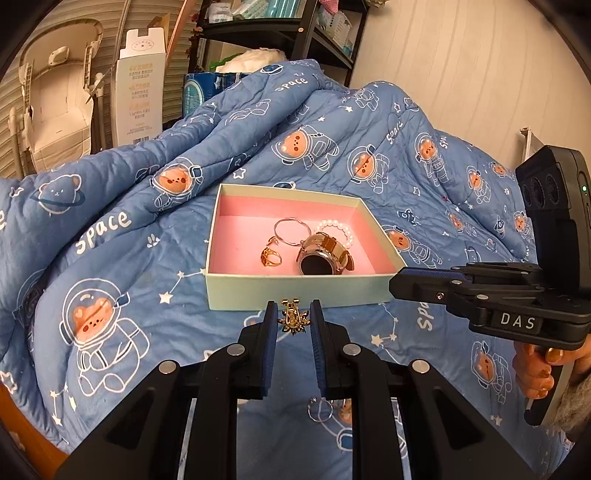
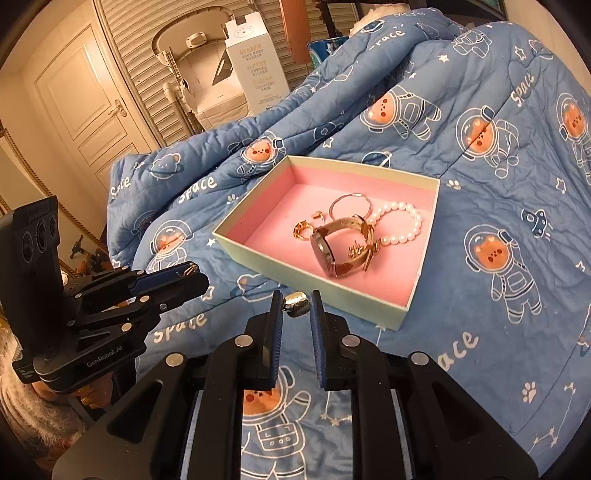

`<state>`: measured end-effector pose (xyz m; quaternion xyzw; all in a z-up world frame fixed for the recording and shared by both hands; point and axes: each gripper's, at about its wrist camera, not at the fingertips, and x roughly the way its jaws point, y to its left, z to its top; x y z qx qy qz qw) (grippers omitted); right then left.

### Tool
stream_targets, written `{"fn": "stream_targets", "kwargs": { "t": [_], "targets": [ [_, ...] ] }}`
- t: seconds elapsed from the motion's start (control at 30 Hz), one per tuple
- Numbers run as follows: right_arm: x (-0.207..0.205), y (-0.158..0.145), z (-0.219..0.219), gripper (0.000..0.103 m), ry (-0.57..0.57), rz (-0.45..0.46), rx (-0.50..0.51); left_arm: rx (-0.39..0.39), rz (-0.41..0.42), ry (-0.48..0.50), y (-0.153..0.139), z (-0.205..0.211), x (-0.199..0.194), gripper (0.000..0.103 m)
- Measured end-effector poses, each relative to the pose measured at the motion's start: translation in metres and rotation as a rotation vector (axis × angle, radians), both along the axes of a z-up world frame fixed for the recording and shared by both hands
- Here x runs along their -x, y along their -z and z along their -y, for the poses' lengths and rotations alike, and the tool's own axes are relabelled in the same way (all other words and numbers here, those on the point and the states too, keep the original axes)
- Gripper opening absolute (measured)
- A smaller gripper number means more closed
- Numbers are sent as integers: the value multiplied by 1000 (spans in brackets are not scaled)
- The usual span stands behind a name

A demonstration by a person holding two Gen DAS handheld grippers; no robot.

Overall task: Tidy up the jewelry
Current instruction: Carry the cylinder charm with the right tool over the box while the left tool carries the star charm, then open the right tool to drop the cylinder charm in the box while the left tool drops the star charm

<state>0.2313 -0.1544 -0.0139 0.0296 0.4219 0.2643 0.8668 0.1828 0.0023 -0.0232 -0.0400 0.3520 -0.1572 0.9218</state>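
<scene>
A pale green box [image 1: 295, 290] with pink lining sits on the blue quilt; it also shows in the right wrist view [image 2: 332, 295]. Inside lie a watch [image 1: 325, 254], a pearl bracelet [image 1: 338, 230], a thin hoop [image 1: 291, 230] and a gold ring [image 1: 270, 256]. My left gripper [image 1: 294, 321] is shut on a gold star-shaped earring [image 1: 293, 318], just in front of the box. My right gripper [image 2: 295, 306] is shut on a silver piece [image 2: 295, 303], near the box's front wall. A silver hoop [image 1: 320, 409] lies on the quilt under my left gripper.
The blue space-bear quilt [image 1: 110, 295] is bunched up behind the box. A white carton [image 1: 139, 85] and a black shelf [image 1: 280, 33] stand beyond the bed. A door [image 2: 88, 103] is at the far left.
</scene>
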Motion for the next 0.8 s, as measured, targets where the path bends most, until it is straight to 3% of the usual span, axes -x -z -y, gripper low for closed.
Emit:
{"fn": "stream_targets", "kwargs": {
  "t": [0.37,0.8],
  "targets": [
    [-58,-3,-9,15,37,12,60,-64,-37,7,-9,7,-66,17],
    [-130,17,-15,15,93,-109,56,-182,-102,29,3,29,-135,17]
  ]
}}
